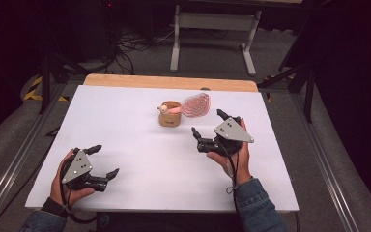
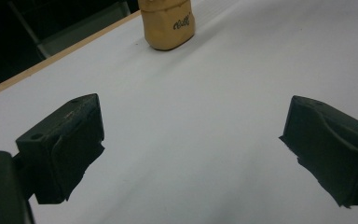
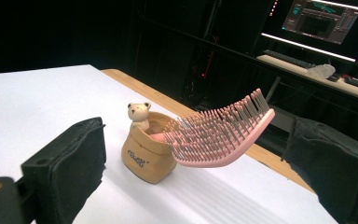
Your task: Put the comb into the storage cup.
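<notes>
Your left gripper (image 1: 101,161) sits by the near left corner of the desk (image 1: 125,111), held in your left hand (image 1: 65,181), its jaws spread wide with nothing between them. Your right gripper (image 1: 207,124) is farther in, toward the right edge, in your right hand (image 1: 236,157); it too is released and grasps nothing. Just beyond it, near the far edge and about midway along it, stands a small tan pouch-shaped holder (image 1: 169,115) with a little bear figure (image 3: 138,114) at its rim. A pink hairbrush (image 3: 219,133) stands with its handle end in the holder, and its bristled head leans out toward the right edge, clear of the desk. From your right gripper view, holder and brush appear between the open jaws, well apart from both.
</notes>
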`<state>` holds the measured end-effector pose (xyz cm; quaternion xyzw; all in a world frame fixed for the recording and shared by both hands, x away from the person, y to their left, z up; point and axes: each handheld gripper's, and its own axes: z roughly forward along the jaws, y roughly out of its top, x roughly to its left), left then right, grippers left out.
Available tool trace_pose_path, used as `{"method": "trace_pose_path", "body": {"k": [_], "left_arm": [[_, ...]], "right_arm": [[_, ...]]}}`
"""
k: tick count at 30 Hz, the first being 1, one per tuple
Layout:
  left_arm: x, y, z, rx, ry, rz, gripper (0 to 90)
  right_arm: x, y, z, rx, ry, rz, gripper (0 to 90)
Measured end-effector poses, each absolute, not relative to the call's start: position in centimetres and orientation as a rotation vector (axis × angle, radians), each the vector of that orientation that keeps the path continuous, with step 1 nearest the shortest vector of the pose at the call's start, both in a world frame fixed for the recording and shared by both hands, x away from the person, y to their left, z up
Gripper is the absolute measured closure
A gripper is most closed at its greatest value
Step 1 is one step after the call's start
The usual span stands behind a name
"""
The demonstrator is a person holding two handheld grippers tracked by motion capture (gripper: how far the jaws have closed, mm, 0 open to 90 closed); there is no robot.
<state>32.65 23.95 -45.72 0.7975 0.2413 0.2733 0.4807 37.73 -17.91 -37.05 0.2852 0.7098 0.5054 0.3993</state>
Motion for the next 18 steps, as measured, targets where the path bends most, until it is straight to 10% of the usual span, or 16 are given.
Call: {"method": "trace_pose_path", "body": {"k": [18], "left_arm": [[32.65, 23.85, -45.78, 1.949, 0.589, 0.662, 6.3]], "right_arm": [[36.83, -18.31, -37.13, 0.693, 1.815, 1.271, 5.9]]}}
